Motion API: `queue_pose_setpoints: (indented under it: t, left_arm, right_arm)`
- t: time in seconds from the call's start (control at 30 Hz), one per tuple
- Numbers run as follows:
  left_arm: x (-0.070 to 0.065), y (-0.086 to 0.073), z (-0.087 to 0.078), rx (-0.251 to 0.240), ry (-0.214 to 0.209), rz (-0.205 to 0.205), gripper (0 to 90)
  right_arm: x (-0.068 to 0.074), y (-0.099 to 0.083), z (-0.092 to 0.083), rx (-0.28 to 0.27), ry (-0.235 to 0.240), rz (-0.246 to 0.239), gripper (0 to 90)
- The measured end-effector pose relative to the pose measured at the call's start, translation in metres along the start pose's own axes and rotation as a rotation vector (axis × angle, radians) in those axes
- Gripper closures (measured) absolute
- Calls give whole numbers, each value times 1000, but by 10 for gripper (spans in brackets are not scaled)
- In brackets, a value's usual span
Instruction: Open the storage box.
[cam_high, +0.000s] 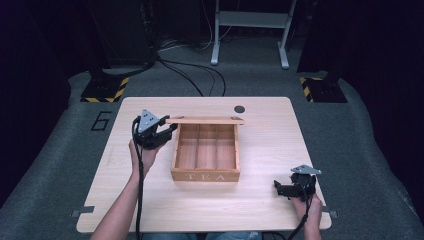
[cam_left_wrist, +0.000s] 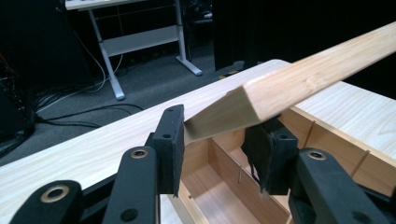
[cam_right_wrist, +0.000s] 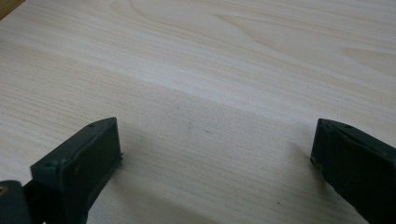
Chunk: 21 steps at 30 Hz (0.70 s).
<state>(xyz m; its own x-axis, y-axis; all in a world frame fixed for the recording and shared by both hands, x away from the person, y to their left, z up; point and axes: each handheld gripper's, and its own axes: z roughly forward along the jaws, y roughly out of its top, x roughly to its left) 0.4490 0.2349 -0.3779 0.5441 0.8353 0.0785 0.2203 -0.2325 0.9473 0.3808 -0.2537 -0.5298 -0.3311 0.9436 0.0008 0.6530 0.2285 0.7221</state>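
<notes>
High view: a light wooden worktop (cam_high: 260, 210) carries a wooden tea box (cam_high: 205, 176) lettered "TEA" on its near wall, its inside split by dividers into compartments that look empty. The box lid (cam_high: 205, 120) stands raised along the far edge of the box, seen edge-on as a thin strip. The left gripper (cam_high: 167, 131) is held by the person's left hand (cam_high: 143, 156) at the left end of that lid, jaws pointing toward it, with the grey three-cornered plate on top and the cable trailing down along the forearm. In the left gripper view the lid (cam_left_wrist: 303, 77) runs up and away to the right from between the jaws; its near corner sits in the gap, the right pad touching its underside and the left pad just beside its end face. The jaws are partly closed around this corner, but whether they actually press on it cannot be told. Below and beyond the jaws lie the open compartments of the tea box (cam_left_wrist: 224, 182) and their thin dividers. The right gripper (cam_high: 278, 187) rests low near the front right corner of the worktop, well apart from the box, in the person's right hand (cam_high: 306, 202). In the right gripper view the jaws are spread wide with nothing but bare worktop (cam_right_wrist: 210, 70) grain between them. A small dark round spot (cam_high: 239, 109) lies on the worktop beyond the lid.
</notes>
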Motion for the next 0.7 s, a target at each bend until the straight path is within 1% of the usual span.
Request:
queue_pose_setpoints:
  t: [0.07,0.1,0.13,0.23,0.27,0.33,0.37,0.4,0.53,0.57,0.6,0.63,0.7]
  left_arm:
    - [2,2,1,-1,2,7,590]
    - [2,3,2,-2,1,2,592]
    - [3,4,2,-2,0,7,594]
    - [5,8,4,-5,0,4,600]
    - [7,9,5,2,-4,5,603]
    - [8,11,6,-6,-4,1,604]
    - [9,12,6,2,-7,0,604]
    - [9,13,7,-2,-5,2,605]
    - [12,18,9,7,-8,2,606]
    - [13,19,11,1,-7,-6,606]
    - [14,20,11,6,-11,-1,606]
    - [15,22,12,7,-14,-9,607]
    - [17,24,13,12,-19,-11,607]
  right_arm:
    - [0,0,0,0,0,0,11]
    - [0,0,0,0,0,0,11]
    - [0,0,0,0,0,0,11]
    - [0,0,0,0,0,-1,11]
    - [0,0,0,0,0,0,11]
    - [0,0,0,0,1,0,11]
    - [0,0,0,0,1,0,11]
    - [0,0,0,0,1,-1,11]
    - [0,0,0,1,2,-2,11]
    - [0,0,0,2,2,-2,11]
    - [0,0,0,2,2,-1,11]
    - [0,0,0,1,3,-2,11]
    - [0,0,0,-3,0,-5,11]
